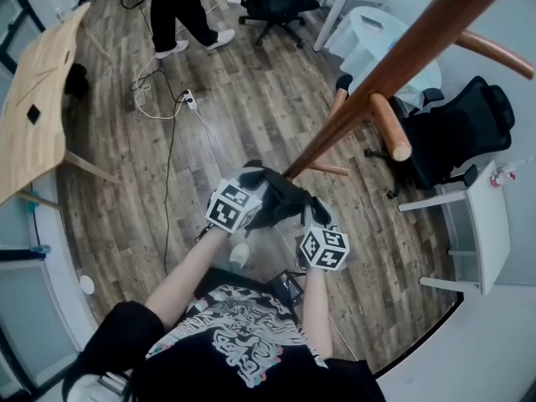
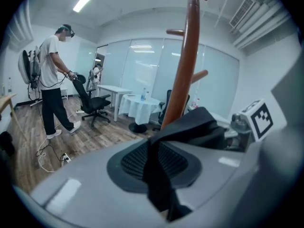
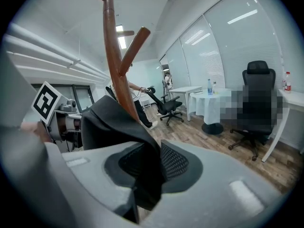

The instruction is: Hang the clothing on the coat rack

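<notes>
A black garment (image 1: 280, 199) is stretched between my two grippers, close to the brown wooden coat rack pole (image 1: 394, 69). My left gripper (image 1: 244, 201) is shut on one edge of the black garment (image 2: 159, 175), which is pinched between its ribbed pads (image 2: 133, 163). My right gripper (image 1: 314, 224) is shut on the other edge of the garment (image 3: 142, 175). The rack pole (image 2: 183, 75) rises just behind the cloth, with pegs branching off higher up (image 3: 133, 44). A lower peg (image 1: 391, 128) sticks out to the right of the pole.
A black office chair (image 1: 456, 136) and a white shelf unit (image 1: 481, 224) stand at the right. Another person (image 1: 180, 7) stands at the far end near a second chair (image 1: 276, 2). A wooden table (image 1: 38, 103) is at the left; cables (image 1: 167, 99) lie on the floor.
</notes>
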{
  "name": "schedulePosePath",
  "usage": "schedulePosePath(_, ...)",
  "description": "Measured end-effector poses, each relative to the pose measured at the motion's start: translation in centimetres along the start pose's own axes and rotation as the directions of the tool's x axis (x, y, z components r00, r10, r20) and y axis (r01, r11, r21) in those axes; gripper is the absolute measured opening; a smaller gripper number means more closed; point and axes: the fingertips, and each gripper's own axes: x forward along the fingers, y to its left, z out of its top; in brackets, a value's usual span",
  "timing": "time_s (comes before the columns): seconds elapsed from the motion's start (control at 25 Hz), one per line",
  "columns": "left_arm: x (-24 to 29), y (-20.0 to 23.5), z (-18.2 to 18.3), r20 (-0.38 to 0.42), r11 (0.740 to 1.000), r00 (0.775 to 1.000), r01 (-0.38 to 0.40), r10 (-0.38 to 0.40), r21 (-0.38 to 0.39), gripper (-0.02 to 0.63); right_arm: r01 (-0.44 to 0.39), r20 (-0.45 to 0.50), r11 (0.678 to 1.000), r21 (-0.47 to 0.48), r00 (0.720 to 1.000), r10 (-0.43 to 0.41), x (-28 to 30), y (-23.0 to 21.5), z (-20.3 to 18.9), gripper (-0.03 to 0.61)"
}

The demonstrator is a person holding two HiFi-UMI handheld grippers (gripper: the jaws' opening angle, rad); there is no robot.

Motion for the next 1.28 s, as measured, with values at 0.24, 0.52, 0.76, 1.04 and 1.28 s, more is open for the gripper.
schedulePosePath(0.24, -0.6, -0.2, 0.0, 0.014, 1.000, 1.000, -0.003, 0.003, 0.000, 0.023, 0.004, -0.007, 1.000, -0.013, 1.000, -0.004, -0.4, 0.2, -0.6, 0.078)
schedulePosePath(0.52, -1.3, -0.6, -0.3, 0.027, 1.000, 1.000, 0.004, -0.004, -0.005, 0.026, 0.005, -0.008, 1.000, -0.004, 1.000, -0.005, -1.2, 0.5, -1.2, 0.078)
schedulePosePath(0.76, -2.3, -1.0, -0.7, 0.032, 1.000, 0.999, 0.010, -0.010, -0.001, 0.028, 0.021, 0.016, 1.000, 0.000, 1.000, -0.021, -2.3, 1.2, -1.3, 0.078)
schedulePosePath(1.04, -2.9, -1.5, -0.8, 0.033, 1.000, 0.999, 0.026, -0.026, 0.005, 0.029, 0.040, 0.066, 0.999, 0.004, 0.997, -0.040, -3.5, 1.5, -0.7, 0.078)
schedulePosePath(1.28, -3.6, -2.2, -0.6, 0.046, 0.999, 0.998, 0.050, -0.050, 0.018, 0.028, 0.062, 0.082, 0.998, -0.005, 0.995, -0.062, -4.5, 2.2, -0.6, 0.078)
